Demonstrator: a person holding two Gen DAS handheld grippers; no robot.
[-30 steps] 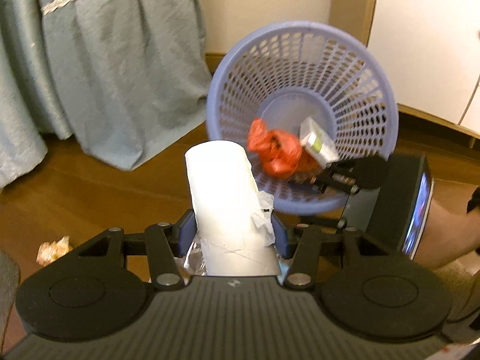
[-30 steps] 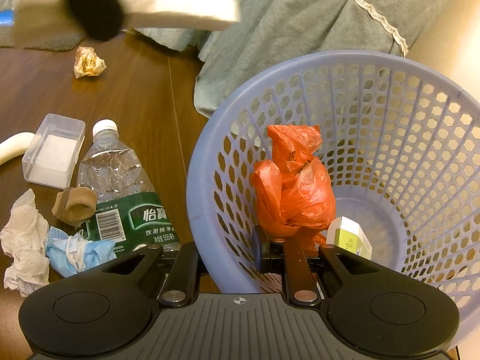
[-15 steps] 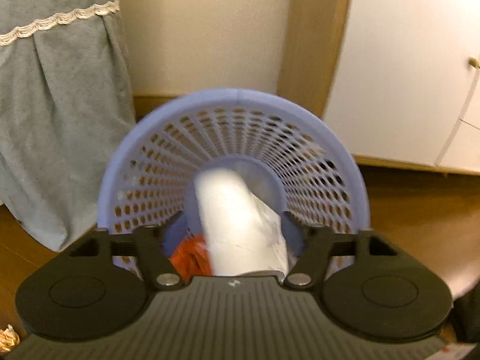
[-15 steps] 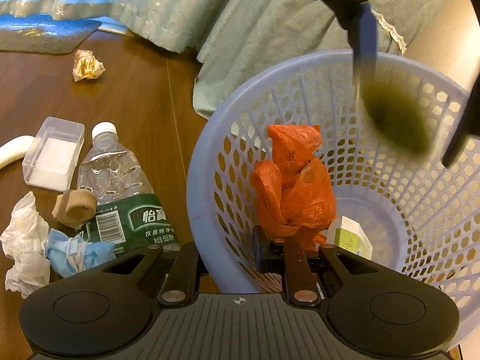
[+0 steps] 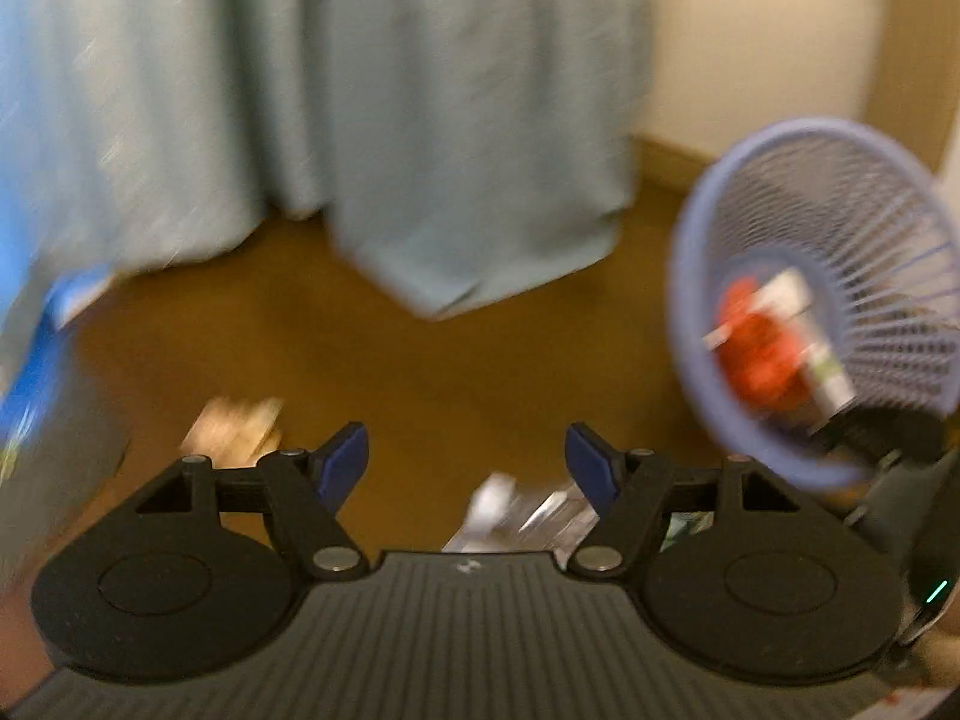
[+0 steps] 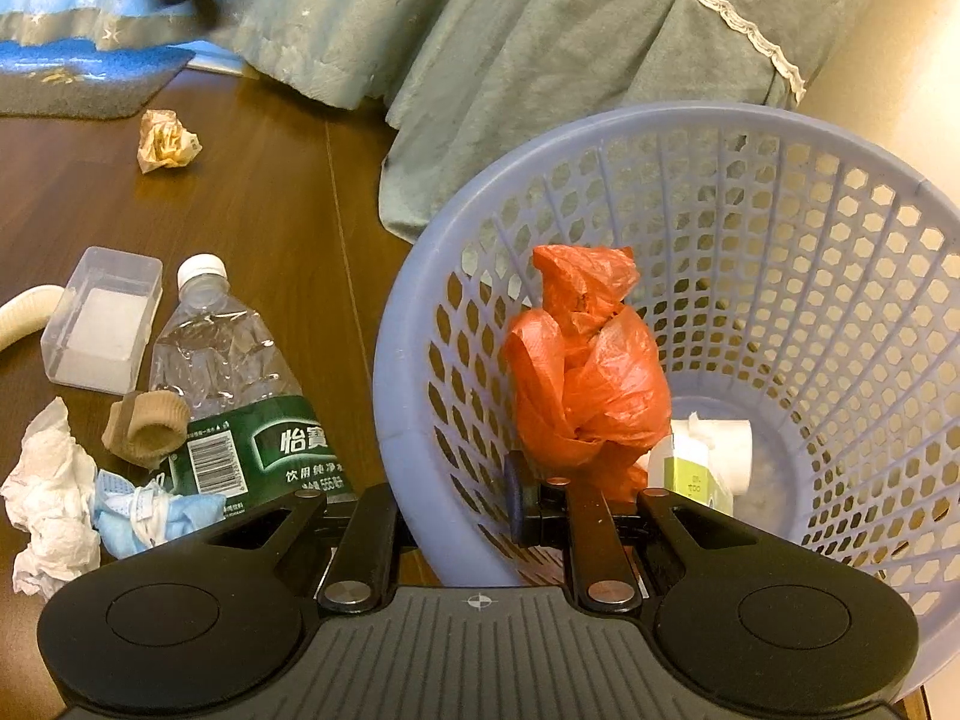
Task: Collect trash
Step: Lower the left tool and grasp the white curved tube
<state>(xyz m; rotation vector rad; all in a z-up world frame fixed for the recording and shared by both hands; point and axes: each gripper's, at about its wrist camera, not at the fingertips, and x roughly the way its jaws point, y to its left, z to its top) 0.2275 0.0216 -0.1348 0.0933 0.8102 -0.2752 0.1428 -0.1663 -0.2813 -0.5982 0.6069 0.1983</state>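
Observation:
My right gripper (image 6: 444, 510) is shut on the wall of the lilac mesh basket (image 6: 408, 324) and holds it tilted. Inside lie an orange plastic bag (image 6: 588, 384), a small white-and-green box (image 6: 690, 474) and a white paper roll (image 6: 726, 444). In the blurred left wrist view my left gripper (image 5: 465, 456) is open with nothing between its blue pads, over the wooden floor to the left of the basket (image 5: 690, 276). A blurred paper wad (image 5: 234, 426) lies just beyond its left finger.
On the floor left of the basket lie a crushed water bottle (image 6: 240, 396), a clear plastic box (image 6: 105, 324), a tan cuff (image 6: 147, 429), white tissue (image 6: 48, 492), a blue mask (image 6: 150, 510) and crumpled paper (image 6: 165, 141). Grey-green bed skirt (image 6: 540, 60) hangs behind.
My left gripper opened and let the white roll drop into the basket, then swung away to the left. The right gripper kept its hold on the basket.

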